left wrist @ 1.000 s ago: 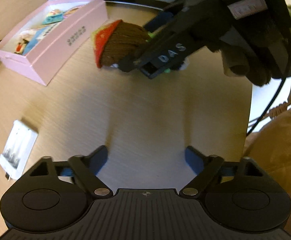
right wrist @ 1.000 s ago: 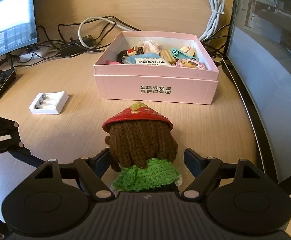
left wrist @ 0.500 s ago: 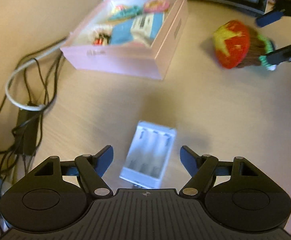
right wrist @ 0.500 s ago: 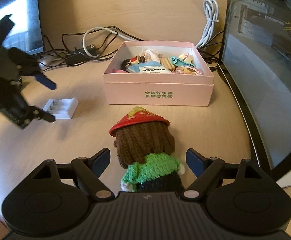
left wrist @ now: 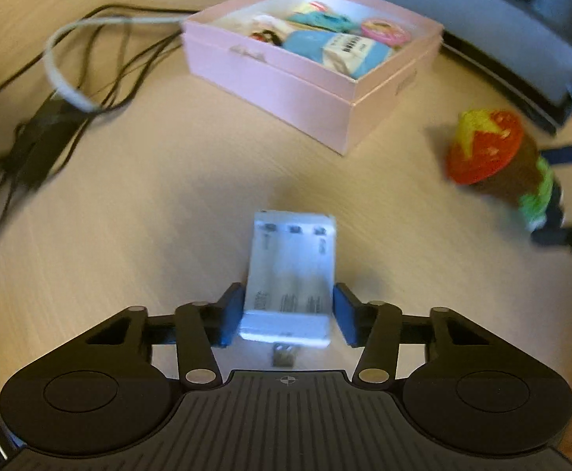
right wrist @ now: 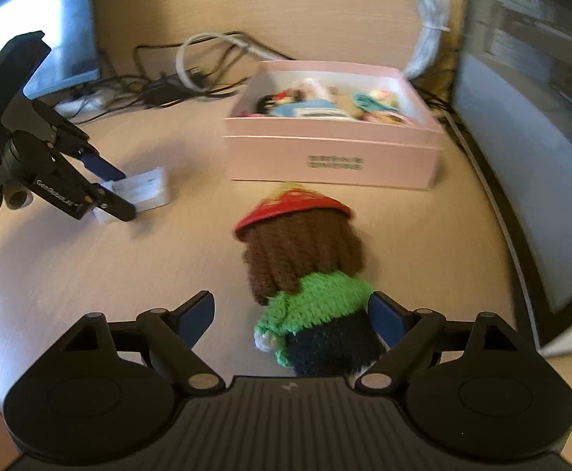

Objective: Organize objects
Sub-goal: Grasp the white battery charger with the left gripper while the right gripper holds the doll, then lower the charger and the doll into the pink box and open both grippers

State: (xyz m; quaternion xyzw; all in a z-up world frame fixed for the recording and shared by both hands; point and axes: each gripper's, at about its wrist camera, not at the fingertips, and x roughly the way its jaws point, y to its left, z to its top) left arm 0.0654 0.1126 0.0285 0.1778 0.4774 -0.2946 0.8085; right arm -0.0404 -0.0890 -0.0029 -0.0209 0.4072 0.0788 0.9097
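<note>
A white battery charger (left wrist: 290,271) lies on the wooden desk between the fingers of my left gripper (left wrist: 288,314); the jaws stand close on both its sides, the left pad touching, the right pad nearly so. It also shows in the right wrist view (right wrist: 140,190) with the left gripper (right wrist: 109,190) around it. A crocheted doll (right wrist: 309,274) with a red hat, brown hair and green top lies between the wide-open fingers of my right gripper (right wrist: 291,316), apart from the left pad. The doll also shows in the left wrist view (left wrist: 497,161). A pink box (right wrist: 333,149) holding several small items sits behind.
The pink box (left wrist: 305,82) sits ahead of the charger. Tangled cables (left wrist: 70,78) and a black adapter lie at the left. A dark monitor (right wrist: 529,117) stands along the right. Another screen (right wrist: 30,19) stands at the back left.
My left gripper swung from the doll to the charger, moved over it and narrowed its jaws around it. My right gripper backed a little from the doll and stayed open.
</note>
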